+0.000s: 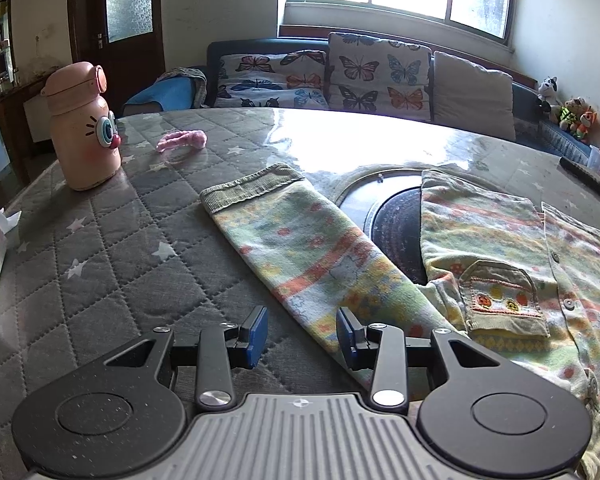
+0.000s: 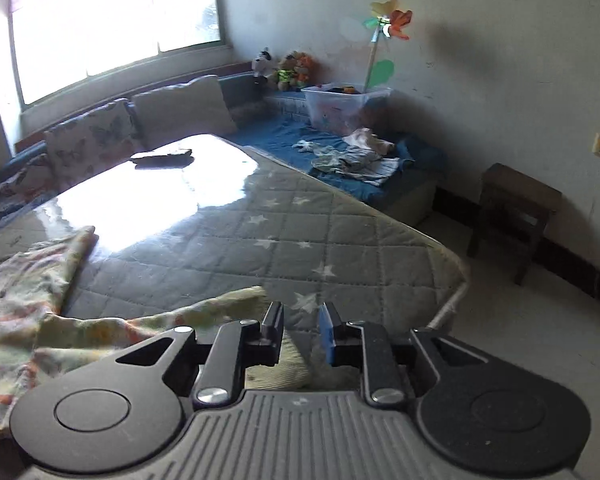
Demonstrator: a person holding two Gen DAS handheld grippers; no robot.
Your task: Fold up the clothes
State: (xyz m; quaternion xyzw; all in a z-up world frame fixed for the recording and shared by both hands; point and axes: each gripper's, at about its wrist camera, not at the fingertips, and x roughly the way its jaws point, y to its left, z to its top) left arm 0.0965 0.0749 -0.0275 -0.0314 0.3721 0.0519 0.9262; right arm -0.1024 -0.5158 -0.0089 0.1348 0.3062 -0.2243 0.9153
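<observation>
A patterned shirt [image 1: 500,240] lies spread on a quilted table [image 1: 120,240], one sleeve [image 1: 300,248] stretched out – the left gripper [image 1: 302,332] hovers part-open above it, the right gripper [image 2: 302,328] narrow, cloth between its pads, none visibly pinched.

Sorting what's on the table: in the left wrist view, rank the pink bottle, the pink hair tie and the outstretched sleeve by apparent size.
1. Sleeve, largest.
2. Bottle.
3. Hair tie, smallest.
The sleeve lies nearer the camera, which exaggerates its lead.
</observation>
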